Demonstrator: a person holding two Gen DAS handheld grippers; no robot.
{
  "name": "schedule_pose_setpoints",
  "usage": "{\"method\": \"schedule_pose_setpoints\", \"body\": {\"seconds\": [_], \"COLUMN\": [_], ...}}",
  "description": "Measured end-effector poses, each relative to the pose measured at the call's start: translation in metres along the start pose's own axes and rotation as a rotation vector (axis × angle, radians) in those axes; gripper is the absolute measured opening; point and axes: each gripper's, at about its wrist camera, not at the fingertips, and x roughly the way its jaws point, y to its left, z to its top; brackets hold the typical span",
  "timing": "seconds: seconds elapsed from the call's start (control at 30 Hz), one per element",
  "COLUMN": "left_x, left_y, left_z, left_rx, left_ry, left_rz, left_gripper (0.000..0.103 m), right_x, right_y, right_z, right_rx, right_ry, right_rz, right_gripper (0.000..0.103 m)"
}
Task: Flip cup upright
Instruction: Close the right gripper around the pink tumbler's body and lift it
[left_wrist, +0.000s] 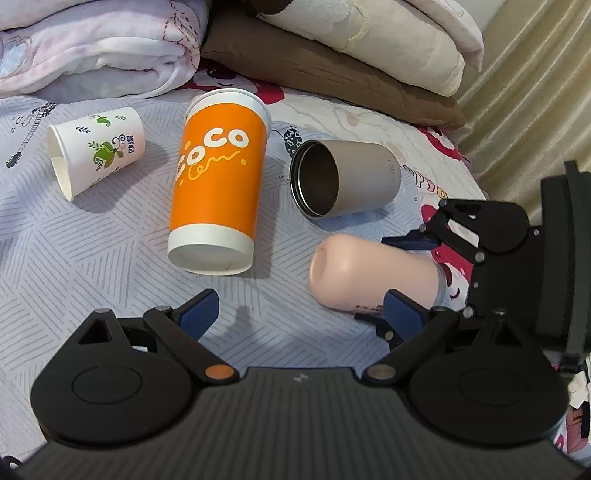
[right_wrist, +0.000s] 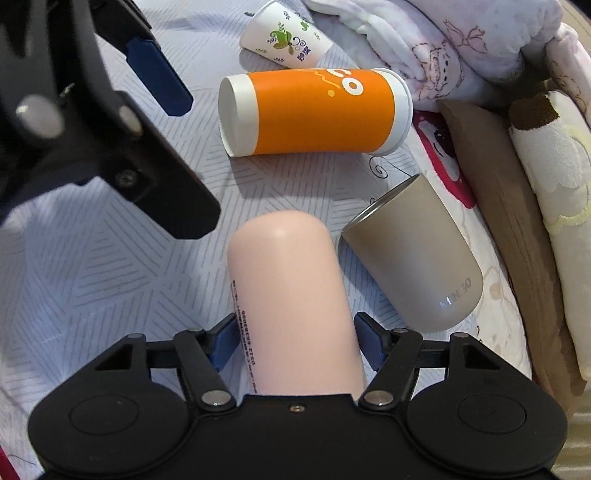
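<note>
Four cups lie on their sides on the bedspread (left_wrist: 92, 258): nearest, the pink cup (right_wrist: 291, 295) pinched between the right gripper's (right_wrist: 295, 343) fingers, the left gripper (left_wrist: 299, 314) spread beside it, then the beige tumbler (right_wrist: 417, 266), orange cup (right_wrist: 314, 110) and white paper cup (right_wrist: 284, 40).

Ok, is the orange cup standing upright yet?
No, the orange cup lies on its side on the bedspread, its flat base facing the left tool.
</note>
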Motion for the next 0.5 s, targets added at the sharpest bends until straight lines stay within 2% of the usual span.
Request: {"method": "schedule_pose_setpoints", "body": {"seconds": [0.13,0.27,0.5], "left_x": [-0.01,-0.03,-0.061], "left_y": [0.004,0.019,0.054], "left_z": [-0.003,-0.009,-0.017], "left_rx": [-0.001,-0.006,-0.106], "left_ry": [-0.004,-0.002,0.012], "left_rz": [0.005,0.048,0.076], "left_gripper": [0.097,0.097,0.097], "right_x": [-0.007,-0.016,-0.031], "right_y": [0.012,0.032,0.056], "right_z": [0.003,0.011,0.044], "right_rx": [0.014,0.002,0.088], "right_ry": [-0.036,-0.072,-0.136], "right_rz": [0.017,0.034,0.089], "right_gripper": [0.071,0.071,0.07]}}
